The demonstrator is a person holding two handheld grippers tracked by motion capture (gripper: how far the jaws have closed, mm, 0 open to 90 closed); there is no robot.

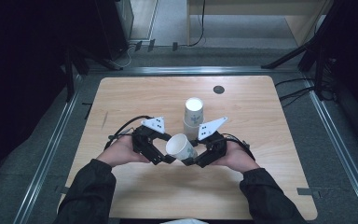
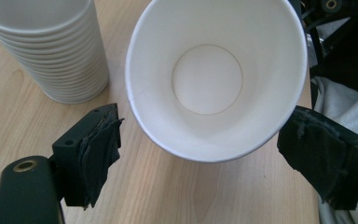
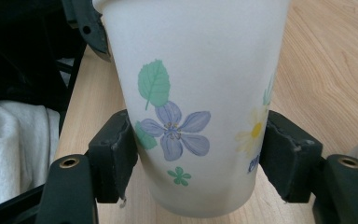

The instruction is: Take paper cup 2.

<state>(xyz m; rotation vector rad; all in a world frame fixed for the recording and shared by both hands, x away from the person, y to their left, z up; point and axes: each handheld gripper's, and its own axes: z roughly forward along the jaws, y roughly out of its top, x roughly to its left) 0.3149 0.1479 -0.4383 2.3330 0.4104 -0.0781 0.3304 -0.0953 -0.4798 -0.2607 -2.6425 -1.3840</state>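
Observation:
A white paper cup (image 1: pixel 181 146) printed with flowers lies tilted between my two grippers, mouth toward the left one. My right gripper (image 1: pixel 191 161) is shut on it: in the right gripper view both pads press the cup (image 3: pixel 191 93) low on its sides, near the base, at the right gripper (image 3: pixel 196 158). My left gripper (image 1: pixel 165 158) is open. In the left gripper view its jaws stand wide on either side of the cup's open mouth (image 2: pixel 214 79) without pressing on it, at the left gripper (image 2: pixel 205 154). A stack of nested paper cups (image 1: pixel 193 114) stands mouth-down just behind, also the stack (image 2: pixel 51 51).
The wooden table (image 1: pixel 121 102) has a small dark round disc (image 1: pixel 219 89) near its far edge. Metal rails run along the floor on both sides. The person's dark sleeves come in from the bottom edge.

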